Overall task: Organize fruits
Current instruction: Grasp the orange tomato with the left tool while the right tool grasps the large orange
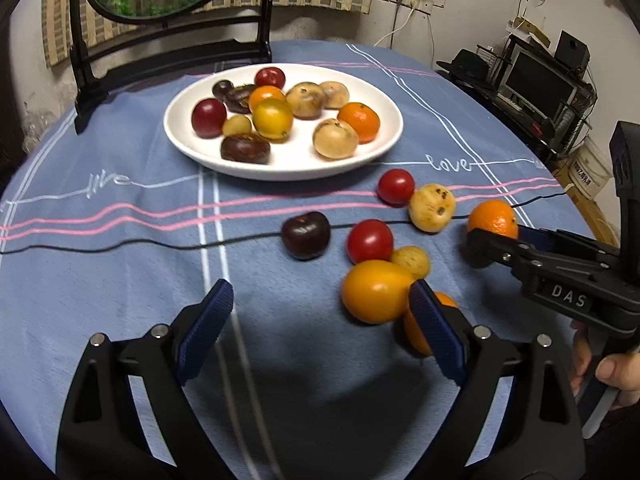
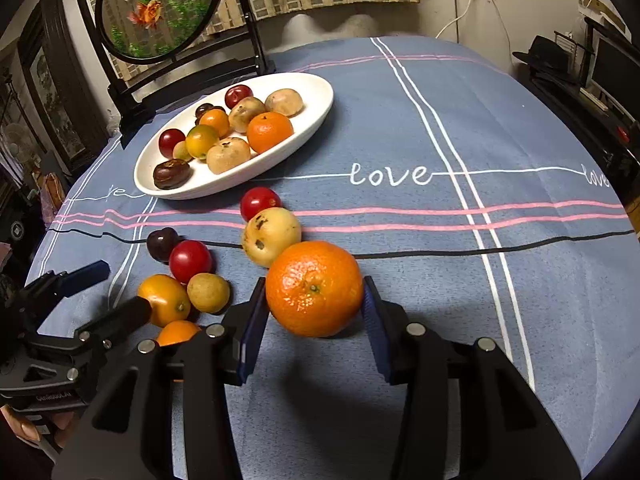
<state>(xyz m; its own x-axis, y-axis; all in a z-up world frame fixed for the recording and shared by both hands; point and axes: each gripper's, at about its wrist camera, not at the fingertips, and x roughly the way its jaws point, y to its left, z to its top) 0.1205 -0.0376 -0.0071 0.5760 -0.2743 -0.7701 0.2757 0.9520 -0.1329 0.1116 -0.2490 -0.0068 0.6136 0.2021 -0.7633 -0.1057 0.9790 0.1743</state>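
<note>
left wrist view: the left gripper [image 1: 320, 312] hangs over the blue cloth [image 1: 120, 280] with its jaws spread wide and nothing between them — a yellow fruit [image 1: 376, 292] sits just beside its right pad. farther back the white plate [image 1: 384, 140] holds a heap of fruit, and a dark cherry [image 1: 306, 235] and red tomato [image 1: 370, 241] lie loose near the black line. at the right edge the right gripper [image 1: 490, 236] has the mandarin [image 1: 493, 218]. right wrist view: the right gripper's [image 2: 314, 312] blue pads press both sides of the mandarin [image 2: 314, 288], which sits low over the cloth, touching a spotted pale fruit [image 2: 271, 235] — plate [image 2: 316, 116] well beyond.
</note>
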